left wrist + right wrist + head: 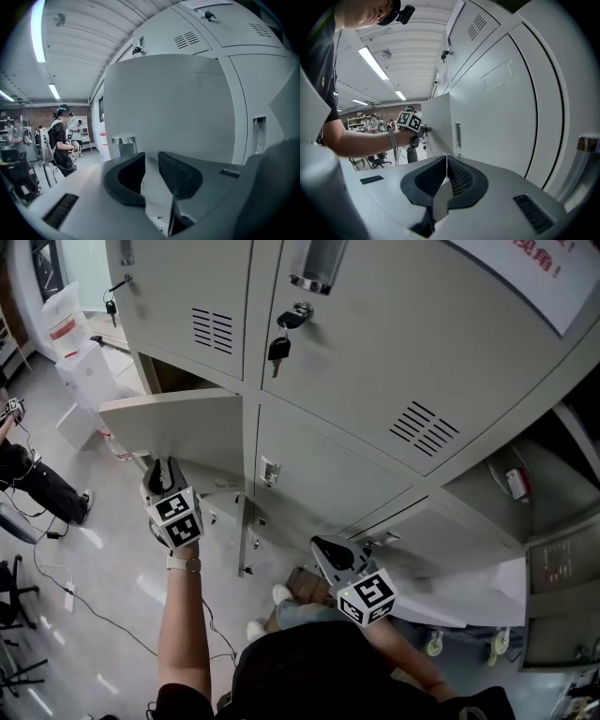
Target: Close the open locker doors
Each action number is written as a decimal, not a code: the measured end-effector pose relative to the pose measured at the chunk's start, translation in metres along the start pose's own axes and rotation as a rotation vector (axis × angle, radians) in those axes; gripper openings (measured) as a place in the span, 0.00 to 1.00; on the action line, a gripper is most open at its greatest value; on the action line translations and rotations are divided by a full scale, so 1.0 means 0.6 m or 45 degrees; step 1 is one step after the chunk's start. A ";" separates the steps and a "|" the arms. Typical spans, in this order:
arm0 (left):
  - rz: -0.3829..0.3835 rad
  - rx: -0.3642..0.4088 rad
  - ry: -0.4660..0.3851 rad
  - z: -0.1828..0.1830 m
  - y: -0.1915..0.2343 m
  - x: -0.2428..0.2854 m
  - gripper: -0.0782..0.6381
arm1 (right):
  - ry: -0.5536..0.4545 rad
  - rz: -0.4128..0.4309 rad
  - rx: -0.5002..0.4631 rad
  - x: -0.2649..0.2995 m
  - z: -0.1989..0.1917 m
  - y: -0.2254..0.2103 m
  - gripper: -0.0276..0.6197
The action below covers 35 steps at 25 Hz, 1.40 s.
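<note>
White bins (73,338) stand stacked at the floor's (112,568) far left corner. A person in dark trousers (37,482) stands by its left edge. A strip light (38,33) runs along the ceiling.

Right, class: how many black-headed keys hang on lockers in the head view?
2: one key on the upper middle grey door, another key far left; more may be hidden.

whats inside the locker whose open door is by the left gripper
Only a dark strip of the compartment shows above the open door; nothing visible there. The door covers the rest, so contents unknown.
</note>
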State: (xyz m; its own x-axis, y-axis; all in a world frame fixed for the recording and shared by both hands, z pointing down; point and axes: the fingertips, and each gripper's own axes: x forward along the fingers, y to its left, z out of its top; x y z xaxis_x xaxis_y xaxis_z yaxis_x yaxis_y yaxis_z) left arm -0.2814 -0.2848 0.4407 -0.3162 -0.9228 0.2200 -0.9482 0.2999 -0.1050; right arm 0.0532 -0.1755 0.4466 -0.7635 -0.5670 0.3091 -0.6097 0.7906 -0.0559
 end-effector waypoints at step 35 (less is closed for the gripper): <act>-0.360 0.168 0.006 0.017 -0.185 0.058 0.18 | -0.004 -0.148 0.077 -0.051 -0.023 -0.055 0.10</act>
State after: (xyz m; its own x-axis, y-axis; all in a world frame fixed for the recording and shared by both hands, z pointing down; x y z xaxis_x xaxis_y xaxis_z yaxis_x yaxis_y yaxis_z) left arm -0.1866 -0.3525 0.4502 -0.0412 -0.9639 0.2631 -0.9865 -0.0025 -0.1637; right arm 0.0998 -0.1808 0.4521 -0.6874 -0.6549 0.3140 -0.7060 0.7039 -0.0773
